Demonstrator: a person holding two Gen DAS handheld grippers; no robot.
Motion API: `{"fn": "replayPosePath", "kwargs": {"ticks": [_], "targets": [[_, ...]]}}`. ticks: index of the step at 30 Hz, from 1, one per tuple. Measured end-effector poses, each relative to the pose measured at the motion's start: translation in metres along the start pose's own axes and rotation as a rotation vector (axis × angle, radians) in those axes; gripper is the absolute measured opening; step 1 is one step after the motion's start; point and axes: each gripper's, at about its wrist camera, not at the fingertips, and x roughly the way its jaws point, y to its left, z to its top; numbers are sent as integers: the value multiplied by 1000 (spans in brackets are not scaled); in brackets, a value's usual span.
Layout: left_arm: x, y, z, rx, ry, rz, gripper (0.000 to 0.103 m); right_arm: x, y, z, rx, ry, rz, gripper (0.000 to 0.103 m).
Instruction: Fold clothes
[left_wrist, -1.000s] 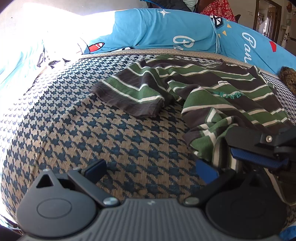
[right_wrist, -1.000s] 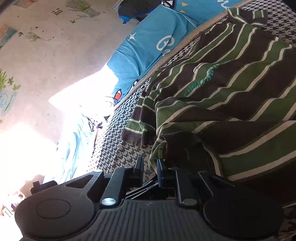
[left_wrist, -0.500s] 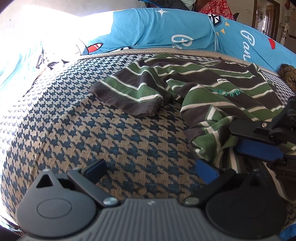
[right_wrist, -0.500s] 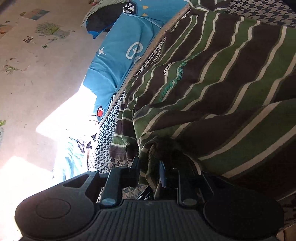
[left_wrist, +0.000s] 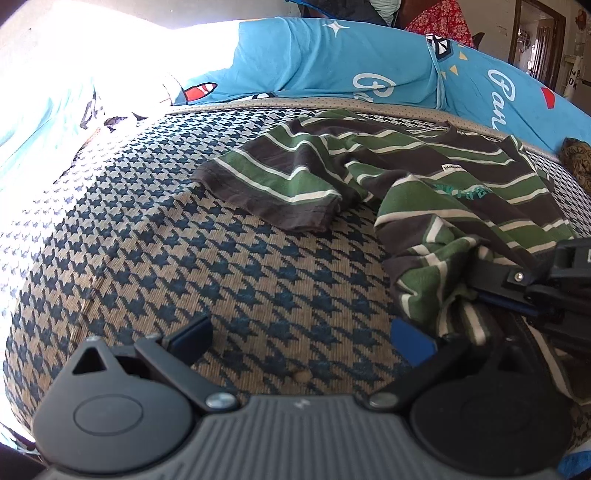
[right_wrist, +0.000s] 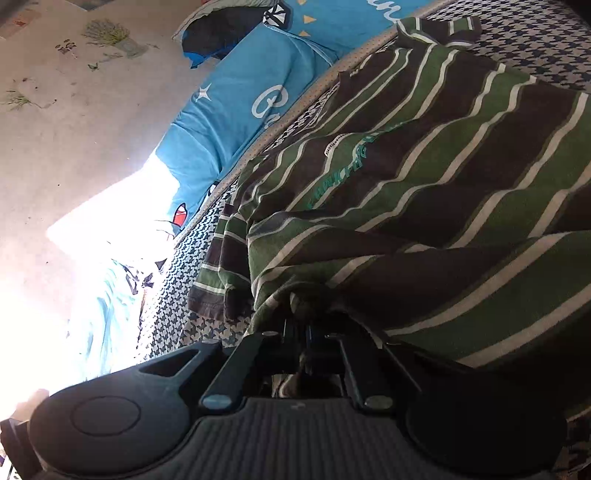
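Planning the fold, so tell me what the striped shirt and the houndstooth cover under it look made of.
Striped shirt: soft matte knit, probably cotton jersey; it drapes and bunches in limp folds. Houndstooth cover: thicker woven fabric, matte, with fine ribbed lines visible across the pattern; the fibre itself cannot be told.

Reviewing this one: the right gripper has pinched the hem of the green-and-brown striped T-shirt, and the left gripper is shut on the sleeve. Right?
Not quite. In the left wrist view the left gripper is open over bare houndstooth cover, holding nothing. The right gripper is indeed shut on the striped T-shirt.
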Motion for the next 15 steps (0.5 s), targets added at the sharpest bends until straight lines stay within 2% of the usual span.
{"fn": "replayPosePath", "kwargs": {"ticks": [7, 12, 15], "targets": [[-16, 45, 5, -161, -30, -9, 103, -35, 11, 2, -81, -68, 121, 5], [-34, 62, 10, -178, -95, -3, 103, -78, 50, -10, -306, -134, 208, 5], [-42, 69, 10, -183, -114, 1, 103, -104, 74, -34, -471, -151, 218, 5]]}}
